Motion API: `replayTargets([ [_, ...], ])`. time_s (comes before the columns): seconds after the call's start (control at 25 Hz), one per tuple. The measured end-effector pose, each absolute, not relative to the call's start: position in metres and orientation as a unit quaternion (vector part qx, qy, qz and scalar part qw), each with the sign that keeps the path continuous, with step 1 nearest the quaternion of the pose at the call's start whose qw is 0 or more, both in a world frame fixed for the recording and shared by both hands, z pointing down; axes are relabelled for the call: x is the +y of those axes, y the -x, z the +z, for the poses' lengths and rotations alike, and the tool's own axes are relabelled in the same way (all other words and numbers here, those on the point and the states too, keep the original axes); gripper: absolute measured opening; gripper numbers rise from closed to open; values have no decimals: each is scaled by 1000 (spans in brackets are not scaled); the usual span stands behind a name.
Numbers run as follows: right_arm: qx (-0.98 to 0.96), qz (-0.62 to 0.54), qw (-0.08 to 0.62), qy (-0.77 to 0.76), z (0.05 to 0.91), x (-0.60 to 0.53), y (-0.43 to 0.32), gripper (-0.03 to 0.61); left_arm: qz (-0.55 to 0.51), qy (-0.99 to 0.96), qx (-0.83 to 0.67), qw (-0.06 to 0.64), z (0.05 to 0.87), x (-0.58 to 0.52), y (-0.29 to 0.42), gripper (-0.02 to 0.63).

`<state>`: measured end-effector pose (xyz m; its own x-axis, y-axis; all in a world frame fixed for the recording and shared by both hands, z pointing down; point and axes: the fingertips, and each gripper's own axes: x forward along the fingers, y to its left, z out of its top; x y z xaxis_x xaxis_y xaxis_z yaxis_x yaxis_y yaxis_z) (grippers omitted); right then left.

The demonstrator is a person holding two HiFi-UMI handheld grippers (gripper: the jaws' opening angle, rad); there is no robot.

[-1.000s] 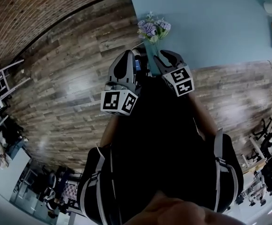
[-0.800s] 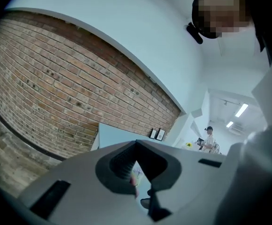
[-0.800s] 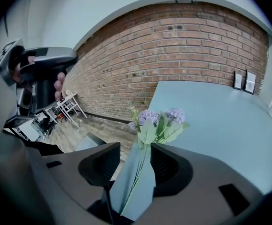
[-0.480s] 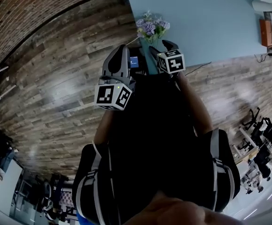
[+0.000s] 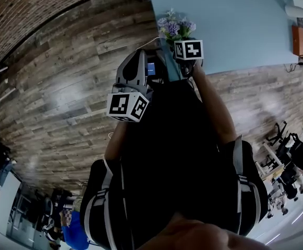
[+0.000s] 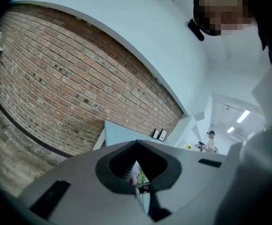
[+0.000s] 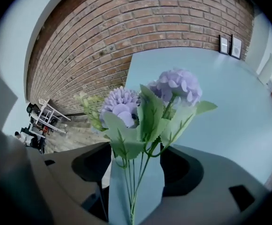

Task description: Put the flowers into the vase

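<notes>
Right gripper (image 7: 135,156) fingers just opening around flowers (image 7: 168,86); left gripper (image 6: 136,144) fingers together.

- red brick wall (image 5: 36,14) along one side
- weathered wood-plank floor (image 5: 62,103)
- big pale blue table (image 5: 234,20)
- two framed pictures (image 7: 230,46) on the far wall
- strip lights (image 6: 242,116) overhead

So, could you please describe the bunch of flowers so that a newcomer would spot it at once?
Find the large light-blue table by the brick wall. Near its left edge in the head view is the bunch of flowers. It has pale purple blooms over serrated green leaves on thin stems, and it is the only plant there.
</notes>
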<state>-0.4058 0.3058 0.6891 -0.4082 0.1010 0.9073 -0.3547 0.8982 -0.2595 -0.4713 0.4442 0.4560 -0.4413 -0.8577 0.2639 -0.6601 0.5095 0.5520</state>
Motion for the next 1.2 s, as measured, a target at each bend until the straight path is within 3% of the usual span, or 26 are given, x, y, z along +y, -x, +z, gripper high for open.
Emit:
replayTargets([
  [0.4,-790,191,572,-110,713,308,412,302,-178,-460,-827,271,462,450,472,29],
  [0.52,-785,198,575,-116,715,306,413,204,-179,-459,-827,271,463,450,473,29],
  [0.84,-781,232,571,-102,710,301,414,129,-176,-461,-825,275,466,451,476,29],
  [1.04,-807,298,502,-92,678,299,427,127,-173,-464,-824,274,466,451,479,29],
  [1.2,-853,361,364,-98,617,287,444,127,-168,-477,-819,271,465,450,479,29],
])
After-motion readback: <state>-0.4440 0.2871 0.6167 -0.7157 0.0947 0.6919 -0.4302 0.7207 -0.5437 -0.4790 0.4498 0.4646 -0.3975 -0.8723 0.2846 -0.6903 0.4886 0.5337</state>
